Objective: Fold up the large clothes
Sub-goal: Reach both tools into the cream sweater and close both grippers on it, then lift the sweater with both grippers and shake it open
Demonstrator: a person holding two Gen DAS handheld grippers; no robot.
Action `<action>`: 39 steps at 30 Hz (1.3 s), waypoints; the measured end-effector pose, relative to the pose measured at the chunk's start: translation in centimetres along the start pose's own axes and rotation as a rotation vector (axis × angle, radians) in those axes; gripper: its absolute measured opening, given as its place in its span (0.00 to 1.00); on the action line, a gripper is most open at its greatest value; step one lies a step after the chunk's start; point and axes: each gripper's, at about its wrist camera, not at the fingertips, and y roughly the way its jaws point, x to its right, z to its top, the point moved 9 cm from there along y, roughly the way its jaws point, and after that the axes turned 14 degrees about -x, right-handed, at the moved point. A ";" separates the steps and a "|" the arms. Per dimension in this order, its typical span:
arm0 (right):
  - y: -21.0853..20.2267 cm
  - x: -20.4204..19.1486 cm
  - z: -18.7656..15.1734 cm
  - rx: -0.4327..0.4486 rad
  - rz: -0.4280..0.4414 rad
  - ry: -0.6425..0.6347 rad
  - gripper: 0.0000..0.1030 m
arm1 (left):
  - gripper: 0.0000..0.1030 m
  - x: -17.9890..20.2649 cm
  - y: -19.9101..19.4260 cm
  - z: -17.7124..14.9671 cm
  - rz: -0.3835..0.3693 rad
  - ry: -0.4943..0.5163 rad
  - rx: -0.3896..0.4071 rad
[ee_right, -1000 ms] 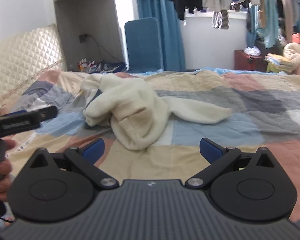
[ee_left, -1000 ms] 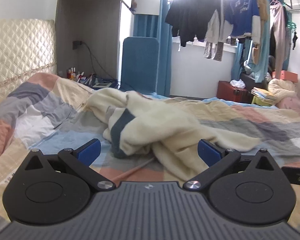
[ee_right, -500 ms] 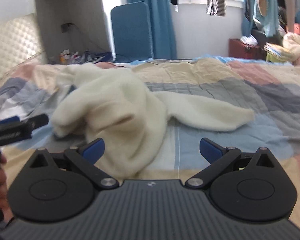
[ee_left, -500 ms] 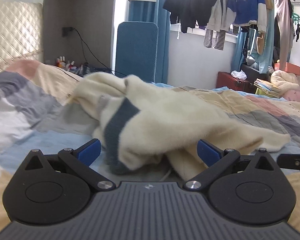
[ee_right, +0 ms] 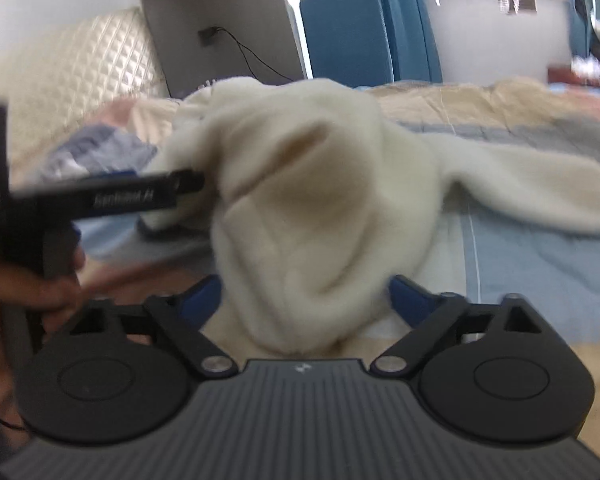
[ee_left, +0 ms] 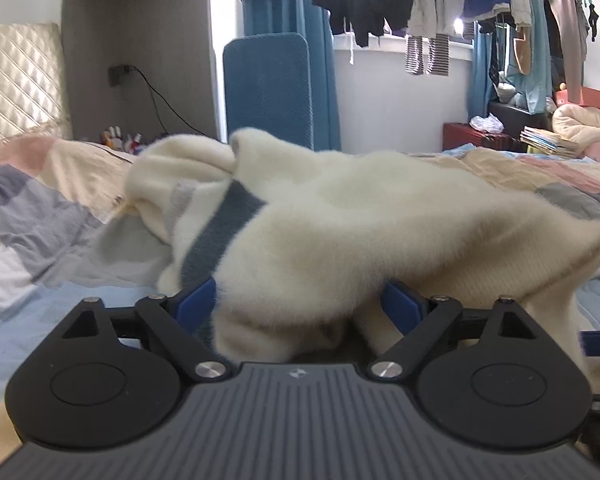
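**Both grippers at the fleece, jaws wide**

A crumpled cream fleece garment with a grey-blue band (ee_left: 340,232) lies heaped on the pastel patchwork quilt (ee_left: 40,216) of the bed. The left gripper (ee_left: 300,300) sits right at the near edge of the heap, jaws spread wide, fleece bulging between its blue fingertips (ee_left: 194,302). The right gripper (ee_right: 304,300) is also spread wide, the garment's near fold between its tips. One sleeve (ee_right: 532,188) trails off right of the heap. The right view is blurred.

The sweater (ee_left: 340,216) lies on the bed (ee_left: 40,232), between the fingers of both grippers; a chair (ee_left: 268,88) stands behind the bed.
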 end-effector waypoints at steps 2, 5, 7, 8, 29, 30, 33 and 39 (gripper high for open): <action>0.8 -0.2 -0.1 -0.011 -0.032 -0.014 0.60 | 0.74 0.1 0.5 -0.2 0.020 0.026 -0.011; 0.4 0.3 0.0 -0.007 -0.054 -0.003 0.36 | 0.51 -0.3 0.2 -0.7 0.021 0.032 -0.016; -0.3 0.4 0.0 0.010 -0.071 -0.006 0.27 | 0.33 -0.6 -0.4 -0.7 0.017 0.023 -0.016; -0.8 0.4 0.0 0.020 -0.081 -0.008 0.23 | 0.25 -0.8 -1.0 -0.6 0.021 0.013 -0.012; -13.5 7.5 2.1 0.241 -0.332 0.071 0.14 | 0.01 0.0 -17.5 -5.2 -0.244 -0.201 0.015; -13.5 8.3 1.8 0.232 -0.340 0.089 0.14 | 0.01 0.3 -17.3 -5.6 -0.256 -0.224 -0.004; -13.2 9.6 1.1 0.204 -0.329 0.153 0.14 | 0.15 0.7 -15.5 -7.1 -0.367 -0.327 -0.076; -11.9 9.4 0.7 0.171 -0.352 0.154 0.14 | 0.61 0.9 -9.2 -10.3 -0.590 -0.578 -0.212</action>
